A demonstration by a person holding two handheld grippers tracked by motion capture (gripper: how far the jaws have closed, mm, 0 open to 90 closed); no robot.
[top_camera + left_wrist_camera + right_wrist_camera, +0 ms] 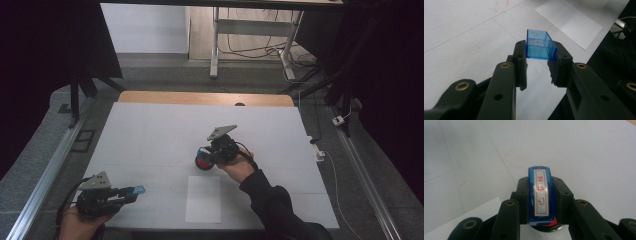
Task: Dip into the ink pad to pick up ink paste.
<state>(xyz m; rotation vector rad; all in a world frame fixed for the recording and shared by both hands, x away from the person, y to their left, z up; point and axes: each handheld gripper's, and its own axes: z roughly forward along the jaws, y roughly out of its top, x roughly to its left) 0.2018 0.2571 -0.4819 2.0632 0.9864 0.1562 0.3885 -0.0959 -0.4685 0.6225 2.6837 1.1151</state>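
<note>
The left gripper [540, 58] is closed on a small clear blue box [540, 45], which is clamped by its two side walls between the jaw tips with its open side turned up and away from the jaws. In the high view this gripper [131, 192] is seen at the near left corner of the table [150, 135], held about level, with the blue box [136, 190] at its tip pointing right, apparently just above the surface. A white sheet of paper [203, 199] is laid flat to its right, near the front edge and near the middle of the table.

The right gripper [541, 195] is closed on a blue stamp [541, 195], gripped on its two broad sides; a white label with red characters is carried along its top. In the high view this gripper [207, 159] is found near the table's centre, just beyond the far edge of the paper, with the stamp [203, 161] at its left end; a red and dark lower part is seen there, though whether it rests on the table cannot be told at this size. A dark sleeve [275, 202] runs back from that hand to the near right.
</note>
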